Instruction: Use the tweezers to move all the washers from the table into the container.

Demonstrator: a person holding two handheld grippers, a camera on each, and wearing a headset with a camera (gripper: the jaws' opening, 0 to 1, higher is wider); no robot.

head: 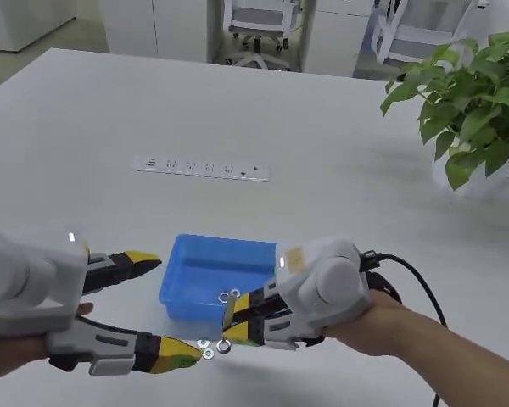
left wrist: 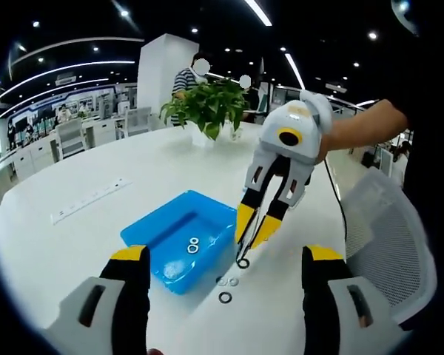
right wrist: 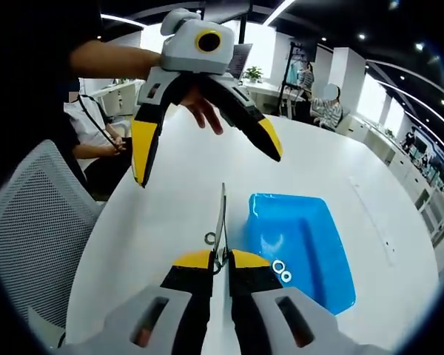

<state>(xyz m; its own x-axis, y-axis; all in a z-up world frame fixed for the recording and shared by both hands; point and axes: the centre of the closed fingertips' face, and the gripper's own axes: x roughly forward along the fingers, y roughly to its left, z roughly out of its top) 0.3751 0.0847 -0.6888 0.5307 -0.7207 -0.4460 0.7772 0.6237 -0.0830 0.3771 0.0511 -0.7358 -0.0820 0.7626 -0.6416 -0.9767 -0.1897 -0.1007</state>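
A shallow blue container [head: 195, 263] [left wrist: 170, 222] [right wrist: 303, 229] sits on the white table with two washers [head: 229, 296] [left wrist: 193, 245] [right wrist: 282, 271] inside. Loose washers [head: 207, 348] [left wrist: 226, 285] lie just in front of it. My right gripper [head: 233, 318] [left wrist: 255, 231] [right wrist: 220, 260] is shut on thin metal tweezers [left wrist: 251, 240] [right wrist: 223, 214] that slant down toward the table. One washer [left wrist: 243, 262] [right wrist: 209, 238] sits by the tweezers; I cannot tell whether it is pinched. My left gripper [head: 165, 307] [left wrist: 226, 255] [right wrist: 207, 163] hangs open at the container's left, holding nothing.
A white power strip [head: 202, 167] [left wrist: 89, 201] lies beyond the container. A potted plant [head: 467, 110] [left wrist: 207, 103] stands at the table's far right. A mesh office chair [left wrist: 385, 237] [right wrist: 37, 222] is at the near edge. The right gripper's black cable [head: 416, 280] trails over the table.
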